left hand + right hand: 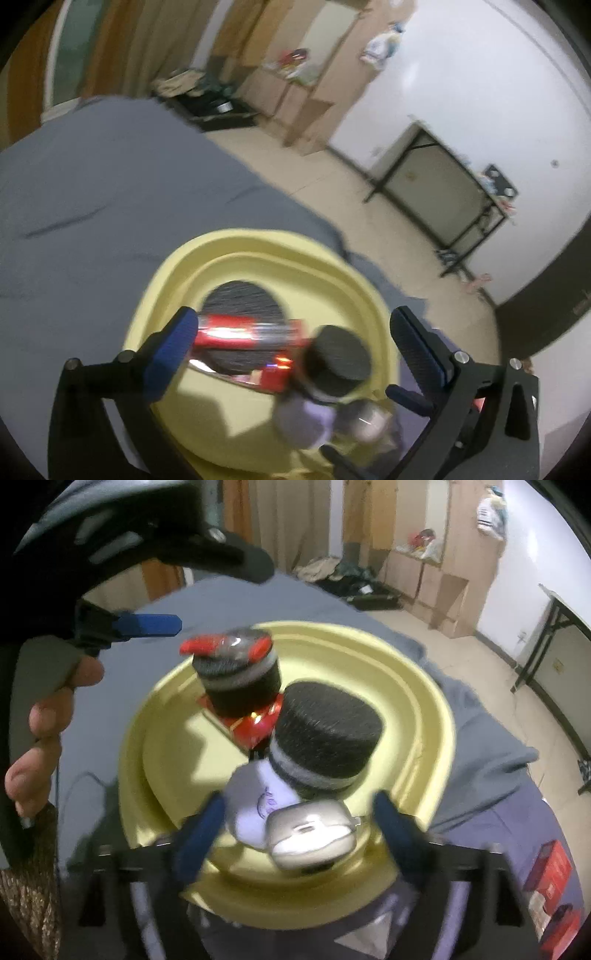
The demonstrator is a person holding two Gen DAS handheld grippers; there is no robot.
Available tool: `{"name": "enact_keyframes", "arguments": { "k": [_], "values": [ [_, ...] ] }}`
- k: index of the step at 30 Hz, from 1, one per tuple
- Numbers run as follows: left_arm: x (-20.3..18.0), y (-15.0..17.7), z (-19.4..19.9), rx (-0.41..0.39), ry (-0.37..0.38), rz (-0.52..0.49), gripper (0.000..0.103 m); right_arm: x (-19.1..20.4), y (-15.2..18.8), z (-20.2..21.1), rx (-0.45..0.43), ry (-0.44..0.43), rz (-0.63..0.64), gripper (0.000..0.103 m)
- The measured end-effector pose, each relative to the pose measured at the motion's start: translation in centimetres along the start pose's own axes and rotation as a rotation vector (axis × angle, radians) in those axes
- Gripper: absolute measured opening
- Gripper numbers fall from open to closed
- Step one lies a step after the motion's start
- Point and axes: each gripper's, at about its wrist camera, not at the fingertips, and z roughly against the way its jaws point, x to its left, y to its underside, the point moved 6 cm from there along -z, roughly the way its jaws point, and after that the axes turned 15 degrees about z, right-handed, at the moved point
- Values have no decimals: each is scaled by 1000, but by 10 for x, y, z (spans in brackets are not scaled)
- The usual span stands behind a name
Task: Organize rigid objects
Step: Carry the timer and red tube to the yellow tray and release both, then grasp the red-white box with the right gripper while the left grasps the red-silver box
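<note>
both grippers hang over a yellow basin (417, 686) sitting on a grey bed (92, 177), all the task items are inside it. right gripper (295, 834) at bottom centre of its view, fingers spread wide, pads not pressing anything; a silver-white case (312, 836) lies right between them, low in frame, long axis running left to right across the gap, with a pale lilac item (255, 805) touching it just up-left. directly above the case stands a dark ribbed cylinder (325, 731), upright, and further up-left a second one (240, 686) capped by a red and clear toy piece (225, 644), on top of something red (255, 723). left gripper (291, 343) at lower centre of its view, fingers also wide apart and holding nothing; a red shiny bar (243, 332) lies crosswise between them, its left end at the left finger (177, 339), blur hides whether they touch. the dark cylinder (340, 354) sits right of middle in that gap. judgement: right gripper is nearer the case, the left nearer the red pile; items look already placed, so the next move is likely pulling out. a second red box (550, 867) lies on the bed at lower right, outside the basin, well apart.
</note>
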Motion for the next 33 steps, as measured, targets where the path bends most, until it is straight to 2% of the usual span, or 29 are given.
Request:
{"name": "enact_keyframes", "arguments": {
  "k": [2, 4, 8, 9, 11, 12, 13, 14, 16, 18, 20, 22, 27, 33],
  "values": [
    [-20, 2, 13, -16, 38, -33, 103, -9, 3, 20, -23, 17, -24, 101],
    [-41, 7, 20, -19, 67, -72, 103, -23, 9, 44, -39, 54, -44, 103],
    [-99, 32, 16, 44, 177, -171, 103, -77, 42, 123, -69, 239, -137, 103],
    [-114, 42, 11, 72, 202, -205, 103, -103, 63, 157, -91, 325, -218, 103],
    [-148, 71, -7, 156, 243, -281, 103, -132, 94, 192, -106, 418, -332, 103],
    [-162, 86, -17, 191, 250, -310, 103, -155, 126, 214, -93, 493, -440, 103],
    [-175, 102, -30, 224, 237, -346, 103, -164, 141, 222, -81, 522, -490, 103],
    [-186, 117, -43, 249, 212, -383, 103, -180, 172, 229, -53, 559, -594, 103],
    [-201, 144, -67, 302, 176, -422, 103, -191, 195, 224, -47, 537, -680, 103],
    [-208, 166, -91, 365, 157, -383, 103, -198, 209, 206, -85, 461, -771, 103],
    [-208, 180, -112, 401, 124, -332, 103, -201, 210, 181, -59, 430, -813, 103],
    [-210, 189, -121, 391, 106, -339, 103, -196, 207, 163, -14, 413, -773, 103],
    [-213, 202, -126, 359, 62, -358, 103, -203, 205, 149, 39, 423, -785, 103],
    [-204, 197, -138, 302, 27, -308, 103, -210, 197, 150, 23, 460, -819, 103]
  ]
}}
